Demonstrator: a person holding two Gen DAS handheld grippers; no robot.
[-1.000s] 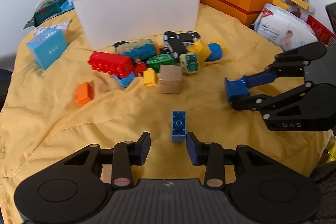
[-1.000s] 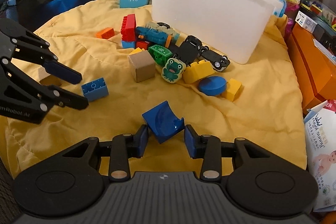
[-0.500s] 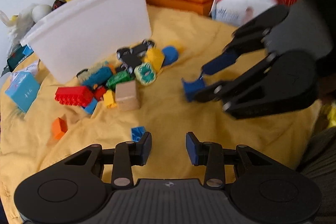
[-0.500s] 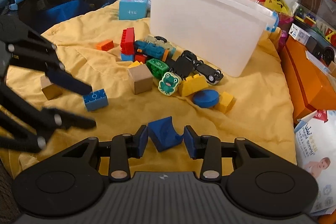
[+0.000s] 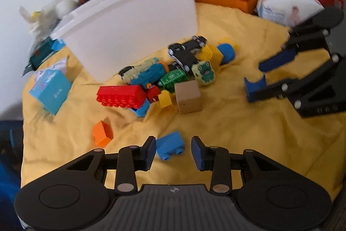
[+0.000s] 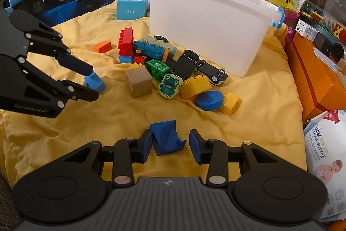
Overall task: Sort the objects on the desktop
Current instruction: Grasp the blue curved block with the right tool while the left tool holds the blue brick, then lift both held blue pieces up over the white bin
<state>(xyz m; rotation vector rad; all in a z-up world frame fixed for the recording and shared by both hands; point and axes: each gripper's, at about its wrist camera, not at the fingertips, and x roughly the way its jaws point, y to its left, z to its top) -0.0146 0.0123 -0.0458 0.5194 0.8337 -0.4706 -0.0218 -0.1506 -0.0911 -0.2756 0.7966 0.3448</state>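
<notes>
Sorting looks barely begun: most toys sit piled on the yellow cloth [image 6: 248, 101] before the white bin [image 6: 205, 21]. The left gripper [image 5: 173, 149] brackets a light-blue brick [image 5: 170, 145], one pad touching. The right gripper [image 6: 168, 145] brackets a dark-blue curved block [image 6: 165, 136]; full closure is unclear.

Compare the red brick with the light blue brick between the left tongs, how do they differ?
The red brick is long with many studs; the light blue brick is short and stubby. The red brick lies in the toy pile against other pieces; the light blue brick sits alone on the yellow cloth between the left tongs. Both are plastic building bricks tipped on their sides.
</notes>
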